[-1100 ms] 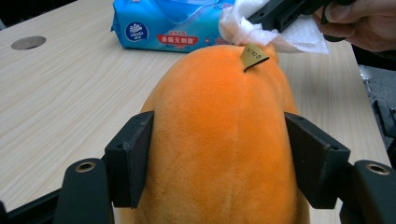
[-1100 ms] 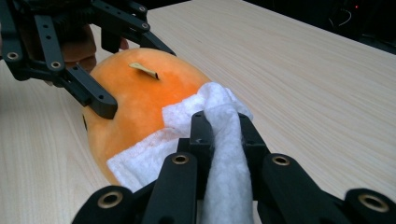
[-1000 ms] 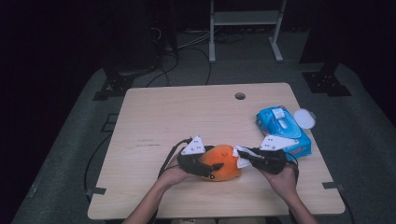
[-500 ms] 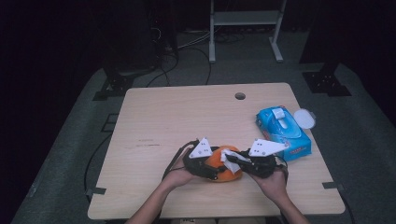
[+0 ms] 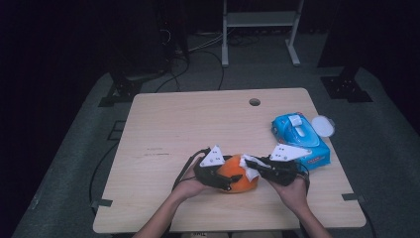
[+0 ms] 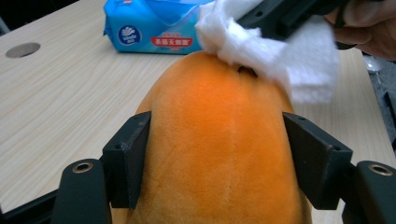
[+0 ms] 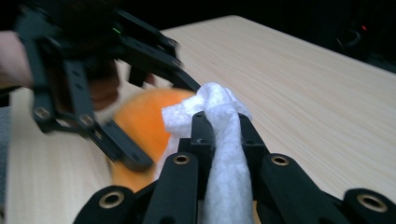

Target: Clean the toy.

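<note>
An orange plush ball (image 5: 236,179) (image 6: 219,149) rests near the table's front edge. My left gripper (image 5: 224,179) (image 6: 219,158) is shut on it, one jaw on each side. My right gripper (image 5: 251,164) (image 7: 220,122) is shut on a bunched white tissue (image 5: 247,167) (image 7: 219,116) (image 6: 275,51). The tissue presses on the top right of the orange ball (image 7: 142,123). In the right gripper view the left gripper (image 7: 116,135) shows blurred at the left.
A blue pack of wipes (image 5: 299,139) (image 6: 154,28) lies at the right of the wooden table (image 5: 198,124), with a round white lid (image 5: 323,125) beside it. A cable hole (image 5: 254,102) (image 6: 22,49) sits near the far edge.
My right gripper has moved left with the tissue, from beside the wipes pack onto the orange ball. The left gripper has kept its hold and barely shifted.
</note>
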`<state>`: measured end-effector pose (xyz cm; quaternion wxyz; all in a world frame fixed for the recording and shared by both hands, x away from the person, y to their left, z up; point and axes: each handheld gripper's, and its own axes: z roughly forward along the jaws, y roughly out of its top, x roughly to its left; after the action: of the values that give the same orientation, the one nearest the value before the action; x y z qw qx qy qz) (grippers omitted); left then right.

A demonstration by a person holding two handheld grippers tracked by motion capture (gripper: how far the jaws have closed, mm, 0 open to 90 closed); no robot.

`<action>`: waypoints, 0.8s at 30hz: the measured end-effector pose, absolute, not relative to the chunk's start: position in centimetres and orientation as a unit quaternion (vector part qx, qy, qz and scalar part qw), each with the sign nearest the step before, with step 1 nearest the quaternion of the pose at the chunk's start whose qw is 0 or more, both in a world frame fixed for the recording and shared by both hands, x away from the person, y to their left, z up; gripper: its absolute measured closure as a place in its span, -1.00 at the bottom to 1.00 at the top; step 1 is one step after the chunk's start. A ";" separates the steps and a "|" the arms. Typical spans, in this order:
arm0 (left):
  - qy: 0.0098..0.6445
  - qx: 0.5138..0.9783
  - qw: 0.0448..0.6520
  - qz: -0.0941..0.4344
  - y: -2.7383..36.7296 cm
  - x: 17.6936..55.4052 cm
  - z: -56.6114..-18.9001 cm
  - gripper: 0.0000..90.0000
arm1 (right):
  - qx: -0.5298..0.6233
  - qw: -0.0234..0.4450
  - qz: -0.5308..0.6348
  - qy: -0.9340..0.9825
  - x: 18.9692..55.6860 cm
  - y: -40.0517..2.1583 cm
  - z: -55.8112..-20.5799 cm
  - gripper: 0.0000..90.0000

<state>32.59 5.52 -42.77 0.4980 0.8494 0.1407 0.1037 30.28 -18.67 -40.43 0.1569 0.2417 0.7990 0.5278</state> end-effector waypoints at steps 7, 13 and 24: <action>0.133 0.851 0.497 0.107 5.4 32.5 -42.8 -0.40 | 0.219 0.150 0.531 0.805 30.3 -17.7 -40.6 0.79; 0.138 0.845 0.507 0.096 5.9 33.0 -42.3 -0.64 | 0.232 0.138 0.535 0.800 30.6 -18.5 -41.1 0.78; 0.141 0.848 0.506 0.071 7.1 33.4 -42.4 -0.72 | 0.248 0.140 0.534 0.796 31.0 -19.6 -41.2 0.78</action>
<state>33.44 7.05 -42.35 0.5059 0.8479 0.1413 0.0715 31.04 -19.58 -41.23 0.1395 0.2482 0.7960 0.5341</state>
